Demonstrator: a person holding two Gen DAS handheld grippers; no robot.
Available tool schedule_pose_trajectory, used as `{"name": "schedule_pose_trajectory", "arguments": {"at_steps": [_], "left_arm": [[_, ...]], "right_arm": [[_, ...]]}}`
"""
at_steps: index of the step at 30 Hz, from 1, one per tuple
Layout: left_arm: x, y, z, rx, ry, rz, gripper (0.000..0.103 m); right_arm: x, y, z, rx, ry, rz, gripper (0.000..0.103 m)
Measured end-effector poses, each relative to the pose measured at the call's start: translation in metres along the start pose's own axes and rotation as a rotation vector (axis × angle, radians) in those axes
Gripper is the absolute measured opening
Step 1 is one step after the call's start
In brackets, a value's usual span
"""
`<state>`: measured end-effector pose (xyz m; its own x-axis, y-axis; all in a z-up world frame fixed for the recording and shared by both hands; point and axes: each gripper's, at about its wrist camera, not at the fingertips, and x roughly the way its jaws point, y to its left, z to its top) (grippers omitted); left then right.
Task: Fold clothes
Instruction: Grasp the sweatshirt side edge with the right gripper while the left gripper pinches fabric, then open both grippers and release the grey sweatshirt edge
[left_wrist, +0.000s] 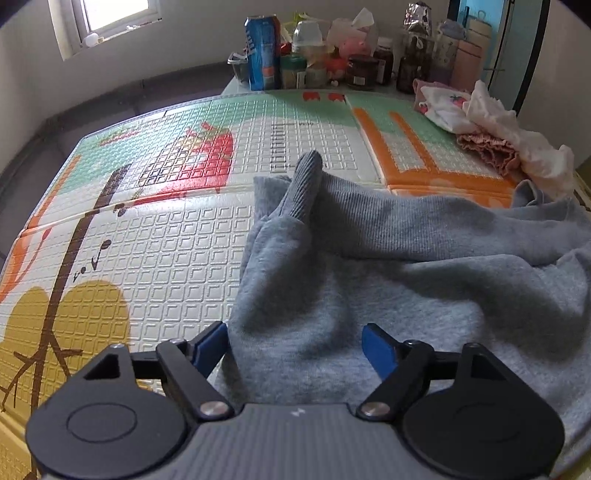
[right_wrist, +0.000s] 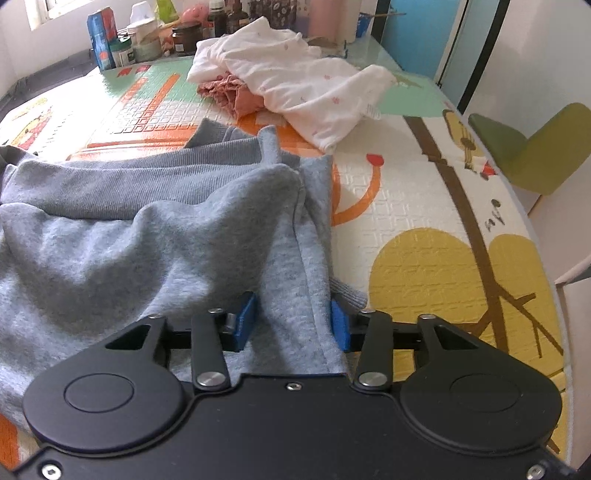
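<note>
A grey sweatshirt (left_wrist: 369, 288) lies rumpled on the patterned play mat (left_wrist: 166, 240), with a ribbed cuff (left_wrist: 306, 177) sticking up at its far left. My left gripper (left_wrist: 295, 349) is open low over the garment's near left edge, its blue pads (left_wrist: 210, 347) wide apart. In the right wrist view the same sweatshirt (right_wrist: 129, 240) fills the left half. My right gripper (right_wrist: 291, 323) is open, and the garment's seamed right edge runs between its blue pads (right_wrist: 340, 325), which sit close to the cloth on both sides.
A pile of white (right_wrist: 295, 74) and pink (right_wrist: 229, 92) clothes lies at the far side of the mat (right_wrist: 424, 206). Jars, bottles and a blue carton (left_wrist: 262, 51) crowd the back edge. A green chair (right_wrist: 535, 147) stands beyond the right edge.
</note>
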<state>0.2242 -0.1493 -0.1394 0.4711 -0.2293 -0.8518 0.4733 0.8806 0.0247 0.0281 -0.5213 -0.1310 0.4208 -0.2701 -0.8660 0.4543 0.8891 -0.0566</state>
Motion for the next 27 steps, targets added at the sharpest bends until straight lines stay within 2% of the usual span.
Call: {"name": "schedule_pose_trajectory", "arguments": {"at_steps": [2, 4, 7, 10, 13, 21, 27], "left_arm": [[0.001, 0.000, 0.001, -0.001, 0.005, 0.002, 0.080], [0.000, 0.000, 0.001, 0.000, 0.007, 0.011, 0.063], [-0.001, -0.001, 0.003, 0.001, 0.011, 0.025, 0.044], [-0.002, -0.002, 0.004, 0.002, 0.015, 0.039, 0.029], [-0.004, -0.003, 0.005, 0.004, 0.019, 0.054, 0.021], [0.006, 0.001, 0.001, -0.003, 0.027, 0.092, 0.021], [0.002, 0.003, 0.004, -0.004, 0.024, 0.080, 0.025]], "right_arm": [[0.002, 0.001, 0.000, -0.001, 0.005, 0.004, 0.031], [0.004, 0.003, 0.000, -0.004, 0.006, 0.000, 0.029], [0.004, 0.005, 0.000, -0.004, 0.006, -0.006, 0.025], [0.002, 0.006, 0.000, -0.003, 0.006, -0.011, 0.020], [-0.003, 0.004, 0.003, 0.017, 0.013, -0.012, 0.013], [0.004, -0.006, 0.001, 0.036, 0.041, -0.048, 0.009], [0.000, -0.005, 0.003, 0.020, 0.041, -0.032, 0.013]]}}
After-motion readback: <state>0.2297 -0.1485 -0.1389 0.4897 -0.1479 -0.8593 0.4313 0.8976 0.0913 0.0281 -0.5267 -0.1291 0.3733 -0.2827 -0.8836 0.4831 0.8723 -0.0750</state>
